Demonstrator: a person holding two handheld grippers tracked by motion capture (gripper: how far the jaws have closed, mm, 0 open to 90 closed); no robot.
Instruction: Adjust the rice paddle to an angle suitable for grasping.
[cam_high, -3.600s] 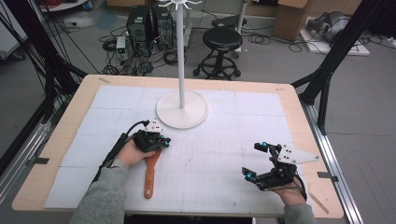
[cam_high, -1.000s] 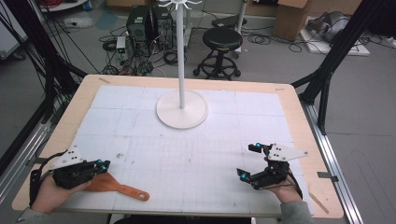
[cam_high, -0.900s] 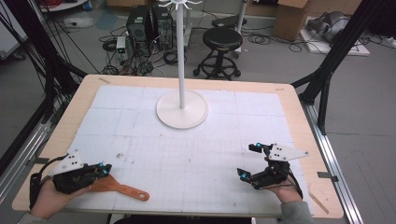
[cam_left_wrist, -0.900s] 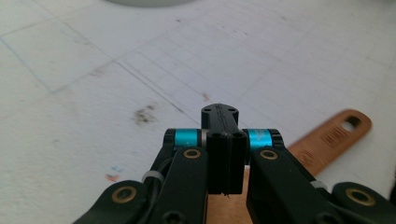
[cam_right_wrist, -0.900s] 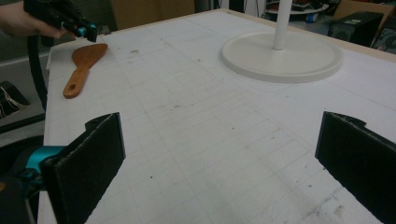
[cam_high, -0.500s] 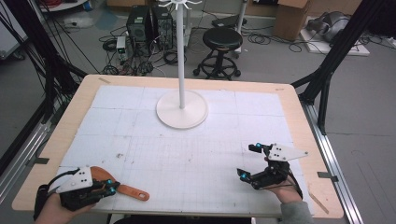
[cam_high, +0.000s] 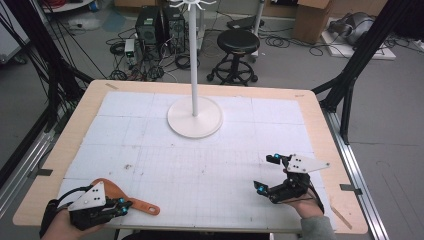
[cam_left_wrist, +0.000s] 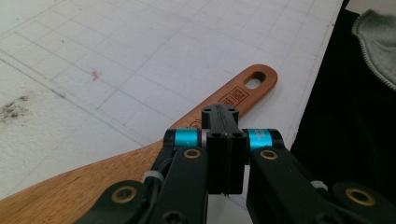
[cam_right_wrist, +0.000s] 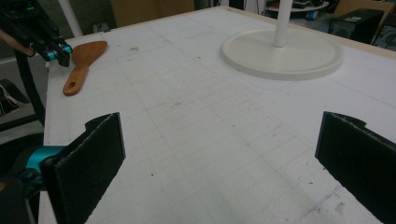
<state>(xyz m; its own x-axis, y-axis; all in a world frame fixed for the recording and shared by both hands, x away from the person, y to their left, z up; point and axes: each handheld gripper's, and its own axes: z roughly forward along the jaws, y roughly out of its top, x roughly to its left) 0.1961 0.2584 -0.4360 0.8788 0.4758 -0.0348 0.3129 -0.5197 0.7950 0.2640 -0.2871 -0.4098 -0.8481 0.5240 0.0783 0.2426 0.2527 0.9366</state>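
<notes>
A wooden spatula (cam_high: 141, 204) lies flat at the front left corner of the white gridded mat (cam_high: 200, 165), its handle with the hanging hole (cam_left_wrist: 254, 81) pointing right along the table's front edge. My left gripper (cam_high: 121, 203) is over the spatula's blade and neck with its jaws shut together; in the left gripper view the gripper (cam_left_wrist: 220, 116) has nothing between its pads, and I cannot tell whether it touches the wood. At the front right my right gripper (cam_high: 266, 172) rests open and bare. From the right gripper (cam_right_wrist: 219, 154) the spatula (cam_right_wrist: 81, 58) appears far off at the upper left.
A white stand with a round base (cam_high: 195, 117) and a thin pole rises at the back middle of the mat. The wooden table edge (cam_high: 65, 150) frames the mat. Beyond the table are a stool (cam_high: 239, 42), cables and dark frame struts.
My left gripper has slid toward the front edge and a little right, ending over the spatula's blade. The spatula has stayed put over the last second. The right gripper has not moved.
</notes>
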